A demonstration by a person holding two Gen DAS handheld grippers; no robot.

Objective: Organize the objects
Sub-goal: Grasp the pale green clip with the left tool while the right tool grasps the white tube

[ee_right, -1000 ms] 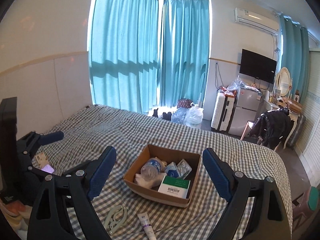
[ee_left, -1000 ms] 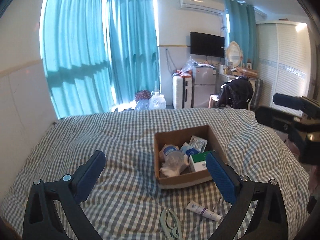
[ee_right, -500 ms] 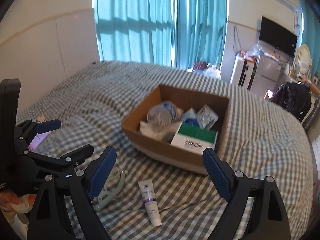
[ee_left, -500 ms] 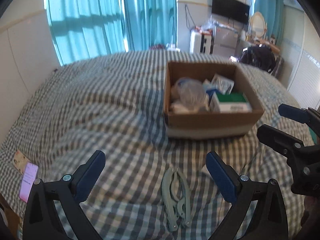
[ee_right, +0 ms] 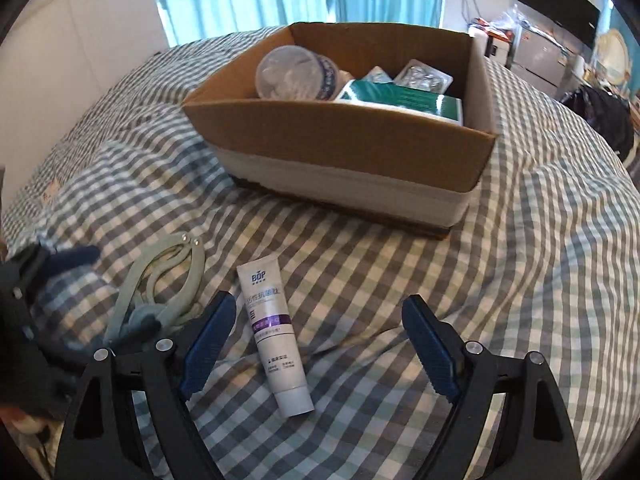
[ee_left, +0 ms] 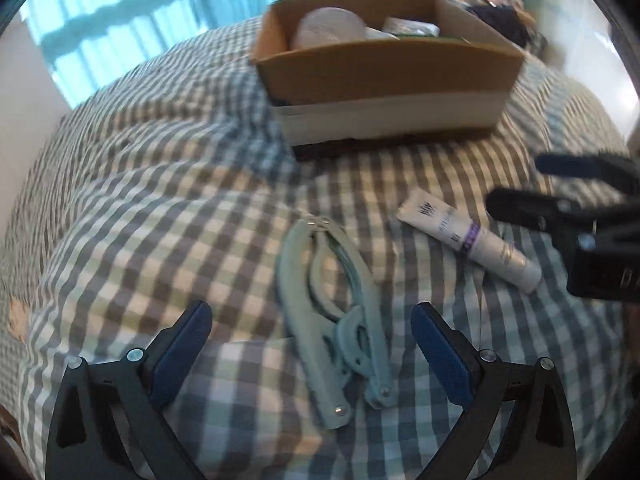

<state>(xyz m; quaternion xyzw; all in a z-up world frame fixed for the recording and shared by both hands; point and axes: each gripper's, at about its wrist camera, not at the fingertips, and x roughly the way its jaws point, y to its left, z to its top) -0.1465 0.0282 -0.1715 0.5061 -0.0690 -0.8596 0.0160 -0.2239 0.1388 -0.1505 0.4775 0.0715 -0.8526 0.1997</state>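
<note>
We see our left gripper (ee_left: 310, 344) spread over the folded hanger (ee_left: 332, 312); our right gripper (ee_right: 316, 336), jaws closing, nothing pinched, straddles the tube (ee_right: 274, 336); perhaps a bottle lies in the box (ee_right: 340, 148).

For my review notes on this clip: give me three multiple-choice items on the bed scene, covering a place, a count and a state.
1. Where does the white tube lie?
A. in the box
B. on the checked bedspread, in front of the box
C. on the floor

2. How many loose things lie on the bedspread in front of the cardboard box?
A. two
B. four
C. none

3. How is the right gripper?
A. shut on the tube
B. holding the hanger
C. open, empty

Key: B, the tube rests on the cloth outside the box; A, tube and folding hanger; C, its pads touch nothing.
</note>
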